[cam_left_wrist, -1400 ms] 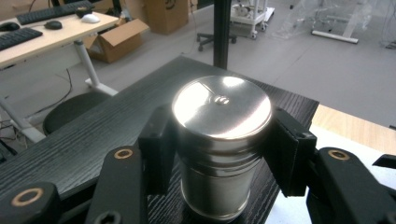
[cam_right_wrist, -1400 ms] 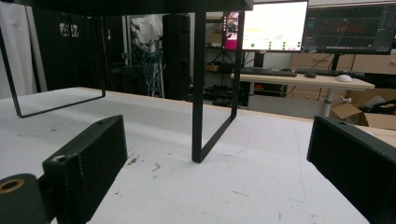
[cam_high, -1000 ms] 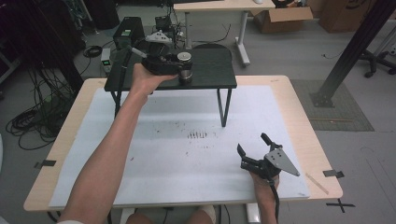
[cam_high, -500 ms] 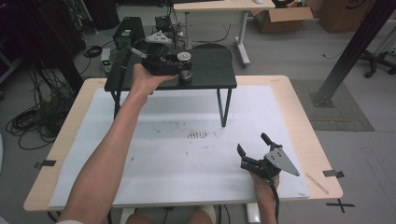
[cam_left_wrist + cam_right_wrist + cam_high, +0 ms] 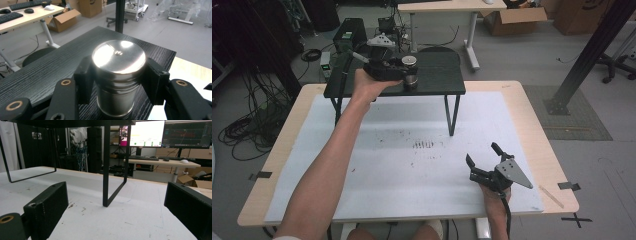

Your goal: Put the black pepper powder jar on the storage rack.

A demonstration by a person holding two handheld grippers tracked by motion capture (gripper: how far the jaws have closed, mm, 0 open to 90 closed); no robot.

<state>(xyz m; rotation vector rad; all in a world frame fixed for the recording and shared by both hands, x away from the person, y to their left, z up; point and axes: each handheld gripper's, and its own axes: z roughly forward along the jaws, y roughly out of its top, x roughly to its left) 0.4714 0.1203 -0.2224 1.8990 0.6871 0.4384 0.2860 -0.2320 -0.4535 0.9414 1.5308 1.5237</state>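
Observation:
A shiny metal can (image 5: 411,66) with a flat lid stands upright on a low black shelf (image 5: 438,76) at the far side of the table. My left gripper (image 5: 410,76) reaches it from the left. In the left gripper view its pads (image 5: 84,79) press both sides of the metal can (image 5: 118,62), so my left gripper (image 5: 119,80) is shut on it near the shelf's (image 5: 47,67) front corner. My right gripper (image 5: 482,154) rests open near the table's front right, with nothing between its jaws. In the right gripper view my right gripper (image 5: 117,207) faces the shelf's thin black leg (image 5: 106,170).
The table carries a white mat (image 5: 402,165) with dark scuffs in its middle. The shelf stands on thin metal legs (image 5: 451,115) with open space beneath. Cables, boxes and a desk lie on the floor beyond the table. A black post (image 5: 584,55) rises at right.

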